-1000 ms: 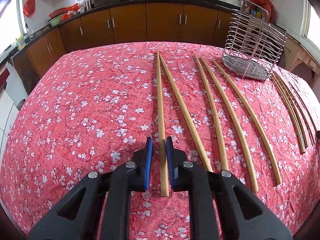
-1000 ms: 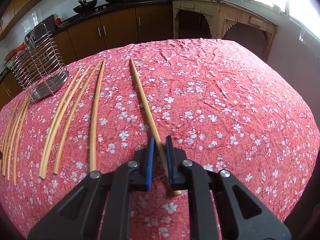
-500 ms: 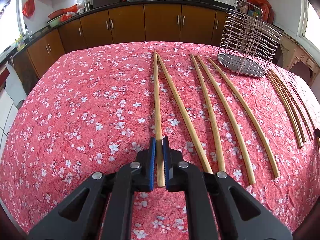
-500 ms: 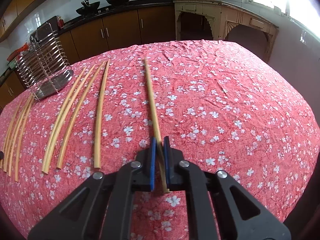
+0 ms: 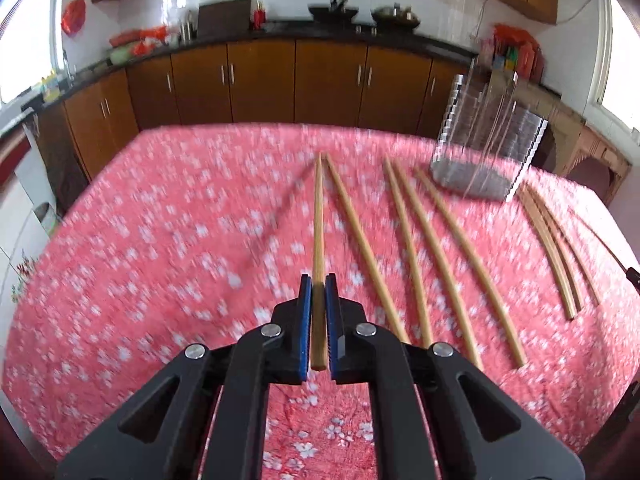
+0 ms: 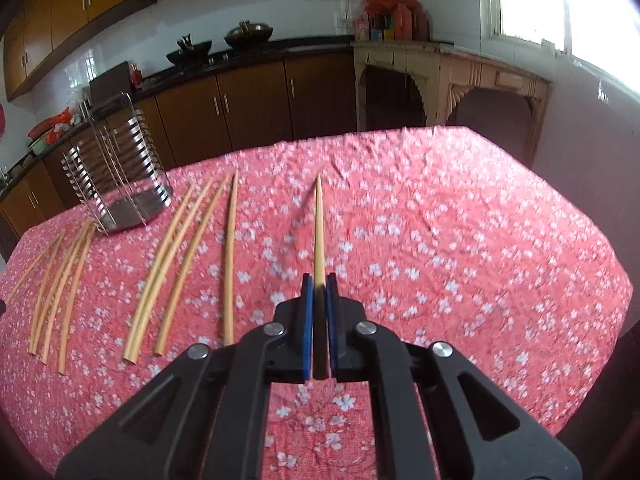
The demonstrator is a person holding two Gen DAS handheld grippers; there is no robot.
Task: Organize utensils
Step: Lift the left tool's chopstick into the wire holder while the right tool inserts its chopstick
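My left gripper (image 5: 319, 280) is shut on a long wooden chopstick (image 5: 318, 220) and holds it lifted above the red floral tablecloth (image 5: 160, 240). My right gripper (image 6: 319, 280) is shut on another wooden chopstick (image 6: 319, 228), also lifted off the cloth. Several more chopsticks (image 5: 408, 240) lie in a row on the cloth to the right in the left wrist view and to the left in the right wrist view (image 6: 192, 248). A wire utensil rack (image 5: 486, 148) stands at the far side of the table; it also shows in the right wrist view (image 6: 120, 176).
A thinner bundle of chopsticks (image 5: 552, 248) lies beyond the rack near the table edge, also in the right wrist view (image 6: 60, 276). Brown kitchen cabinets (image 5: 260, 84) and a countertop with pans run behind the table. A pale wooden side table (image 6: 448, 80) stands at the right.
Both grippers closed on their chopsticks and raised them off the cloth. The views have tilted up and the background is blurred by motion.
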